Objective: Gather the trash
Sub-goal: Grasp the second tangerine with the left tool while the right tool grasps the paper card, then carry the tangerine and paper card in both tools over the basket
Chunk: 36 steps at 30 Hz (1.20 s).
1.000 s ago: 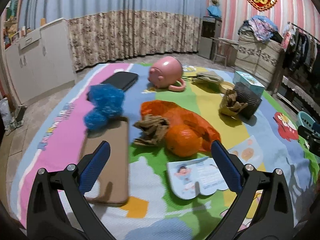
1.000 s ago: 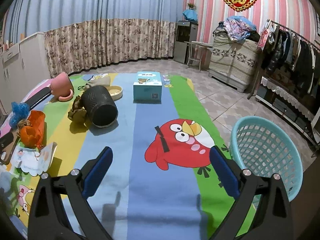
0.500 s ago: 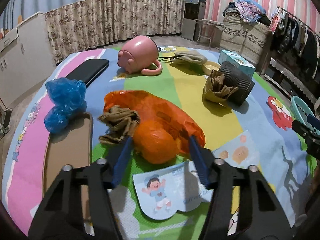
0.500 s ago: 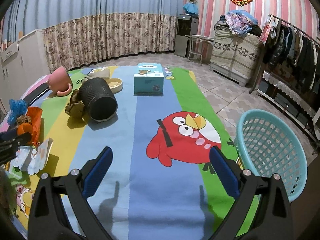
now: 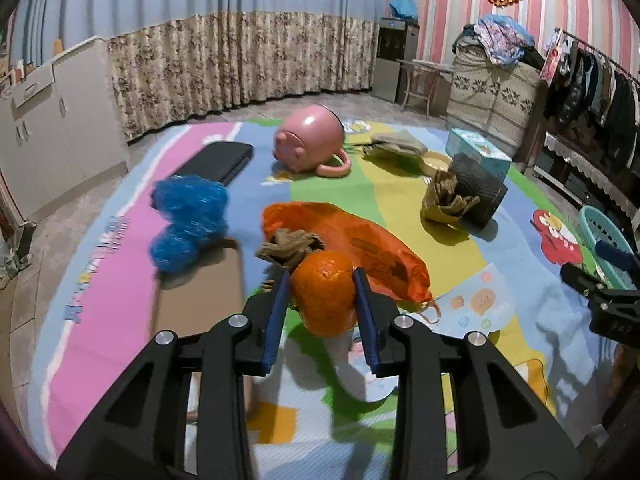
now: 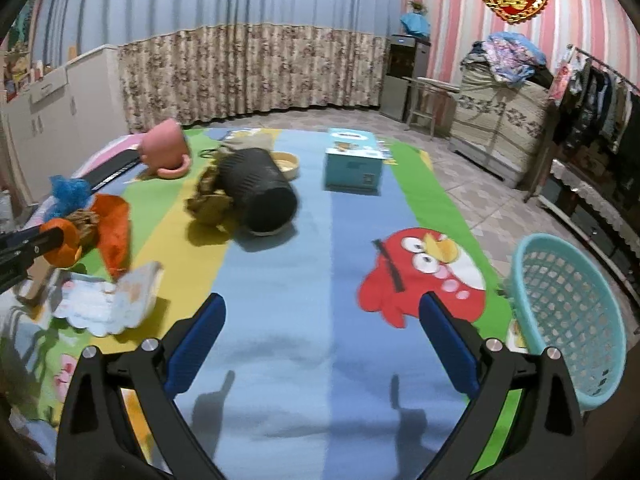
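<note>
The colourful cartoon-printed woven play mat [image 5: 372,196] carries the clutter, with the turquoise lattice plastic basket [image 6: 568,320] at its right edge, well apart from the trash. The left gripper [image 5: 320,304] has just closed its blue fingers [image 5: 276,320] on the dimpled, round orange peel [image 5: 326,292], now lifted off the crinkly orange plastic bag [image 5: 360,236]; one piece seems secured. The right gripper [image 6: 320,340] gapes empty over bare mat
</note>
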Available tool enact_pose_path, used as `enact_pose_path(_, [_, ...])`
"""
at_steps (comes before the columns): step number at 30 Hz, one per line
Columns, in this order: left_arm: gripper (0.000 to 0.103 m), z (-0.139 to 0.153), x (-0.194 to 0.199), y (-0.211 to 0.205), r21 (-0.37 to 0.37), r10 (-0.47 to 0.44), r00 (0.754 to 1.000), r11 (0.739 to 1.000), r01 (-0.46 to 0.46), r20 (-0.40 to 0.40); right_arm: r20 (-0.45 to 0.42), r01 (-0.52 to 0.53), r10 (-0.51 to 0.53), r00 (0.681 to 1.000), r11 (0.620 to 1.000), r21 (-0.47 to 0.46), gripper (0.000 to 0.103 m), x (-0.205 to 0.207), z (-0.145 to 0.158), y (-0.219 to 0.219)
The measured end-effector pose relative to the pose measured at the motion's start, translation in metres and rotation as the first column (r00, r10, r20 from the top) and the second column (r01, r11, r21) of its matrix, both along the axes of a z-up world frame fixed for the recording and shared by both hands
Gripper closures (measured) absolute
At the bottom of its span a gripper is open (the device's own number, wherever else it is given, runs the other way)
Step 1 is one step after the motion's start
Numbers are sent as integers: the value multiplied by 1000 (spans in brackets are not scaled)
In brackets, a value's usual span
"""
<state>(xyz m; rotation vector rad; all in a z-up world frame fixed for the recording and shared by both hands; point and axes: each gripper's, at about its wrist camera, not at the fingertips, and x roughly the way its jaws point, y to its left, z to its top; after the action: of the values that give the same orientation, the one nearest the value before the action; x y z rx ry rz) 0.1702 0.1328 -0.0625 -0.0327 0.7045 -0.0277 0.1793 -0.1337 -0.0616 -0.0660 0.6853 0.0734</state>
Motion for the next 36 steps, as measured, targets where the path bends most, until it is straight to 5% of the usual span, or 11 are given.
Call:
enact_pose_path(20, [72, 5, -18, 63, -41, 105, 994, 994, -104, 27, -179, -138, 167, 970, 977, 161, 11, 29, -35, 68])
enact_pose_path(27, [72, 5, -19, 64, -42, 107, 994, 994, -105, 29, -208, -209, 260, 943, 949, 237, 72, 34, -39, 77])
enact_pose_path(36, [72, 15, -21, 54, -32, 86, 995, 996, -85, 40, -157, -214, 272, 949, 925, 315, 94, 23, -23, 55])
